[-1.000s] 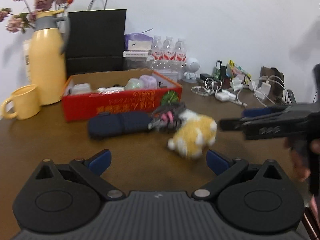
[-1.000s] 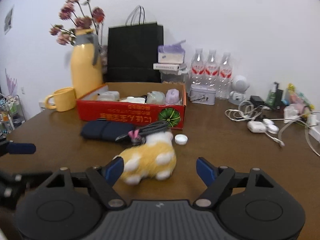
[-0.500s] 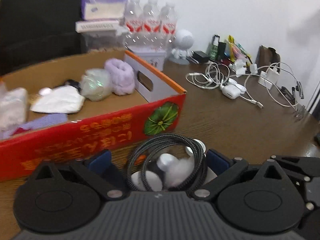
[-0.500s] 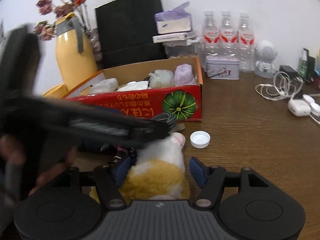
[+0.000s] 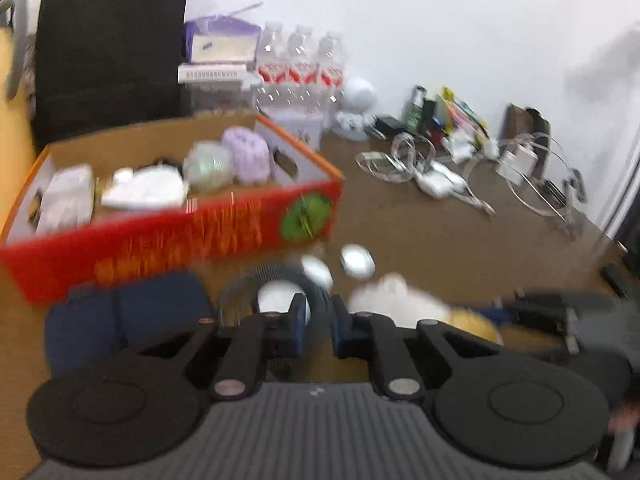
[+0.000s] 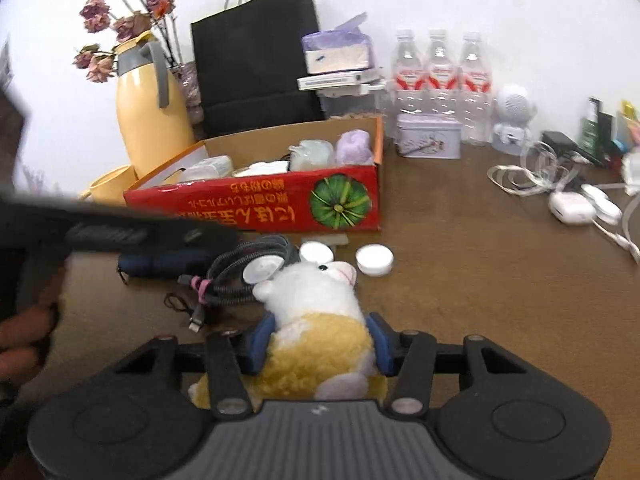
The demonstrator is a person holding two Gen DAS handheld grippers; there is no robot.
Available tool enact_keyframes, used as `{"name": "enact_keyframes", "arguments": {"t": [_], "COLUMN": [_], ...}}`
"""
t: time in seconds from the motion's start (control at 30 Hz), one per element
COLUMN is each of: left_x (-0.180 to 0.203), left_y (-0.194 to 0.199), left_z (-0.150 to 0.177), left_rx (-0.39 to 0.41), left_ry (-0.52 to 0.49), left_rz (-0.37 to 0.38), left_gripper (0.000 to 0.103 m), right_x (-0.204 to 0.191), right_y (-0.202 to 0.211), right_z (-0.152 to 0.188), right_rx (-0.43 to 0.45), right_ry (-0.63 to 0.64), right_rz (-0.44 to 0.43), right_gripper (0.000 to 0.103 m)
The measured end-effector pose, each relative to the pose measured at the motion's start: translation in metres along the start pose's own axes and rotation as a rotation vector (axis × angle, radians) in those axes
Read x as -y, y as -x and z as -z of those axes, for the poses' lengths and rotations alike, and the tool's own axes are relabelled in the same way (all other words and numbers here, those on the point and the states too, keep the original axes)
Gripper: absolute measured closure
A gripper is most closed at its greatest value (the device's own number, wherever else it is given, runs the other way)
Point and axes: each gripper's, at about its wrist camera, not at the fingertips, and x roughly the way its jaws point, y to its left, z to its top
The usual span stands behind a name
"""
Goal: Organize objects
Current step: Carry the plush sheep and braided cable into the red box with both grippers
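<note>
Two blue-padded fingers of the left gripper stand nearly together in the left wrist view, pinched on the coiled grey braided cable, which lies just in front of the red cardboard box. Half a second ago those fingers were spread wide around the coil. Bare brown wooden table lies open to the right of the box, up to the tangle of white chargers; the picture is blurred.

From the right wrist, the right gripper presses both pads against the yellow-and-white plush toy, narrower than before. Its head touches the cable. A white bottle cap sits just beside, with open tabletop to the right.
</note>
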Motion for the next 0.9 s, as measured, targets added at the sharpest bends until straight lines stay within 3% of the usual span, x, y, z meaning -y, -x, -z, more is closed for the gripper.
{"name": "enact_keyframes", "arguments": {"t": [0.13,0.17,0.2,0.23,0.27,0.33,0.4,0.53,0.73,0.9], "left_x": [0.015,0.017,0.016,0.014,0.01,0.006,0.0,-0.022,-0.024,-0.023], "left_y": [0.026,0.027,0.026,0.025,0.02,0.01,-0.014,-0.055,-0.069,-0.091], "left_z": [0.039,0.041,0.041,0.038,0.034,0.028,0.015,0.001,0.006,-0.003], "left_rx": [-0.01,0.005,0.032,0.051,0.079,0.121,0.085,-0.009,0.035,-0.046], "left_ry": [-0.049,-0.07,-0.075,-0.069,-0.066,-0.091,-0.137,-0.096,-0.176,-0.165], "left_rz": [-0.005,-0.021,-0.048,-0.077,-0.091,-0.086,-0.067,-0.015,0.021,0.056], "left_gripper": [0.089,0.082,0.07,0.029,0.003,0.002,0.0,0.0,0.0,0.002], "right_x": [-0.009,-0.011,-0.011,-0.011,-0.009,-0.005,0.001,0.016,0.023,0.029], "right_y": [0.025,0.03,0.033,0.034,0.034,0.031,0.02,-0.007,-0.041,-0.048], "right_z": [0.023,0.028,0.03,0.03,0.03,0.027,0.023,0.008,-0.018,-0.023], "right_rx": [0.008,0.013,0.018,0.025,0.032,0.037,0.032,0.024,0.025,0.015], "right_ry": [-0.033,-0.046,-0.055,-0.067,-0.081,-0.094,-0.091,-0.123,-0.131,-0.113], "right_rz": [0.013,0.003,0.004,0.015,0.027,0.038,0.043,0.036,0.073,0.052], "right_gripper": [0.054,0.053,0.053,0.053,0.052,0.052,0.051,0.052,0.051,0.05]}}
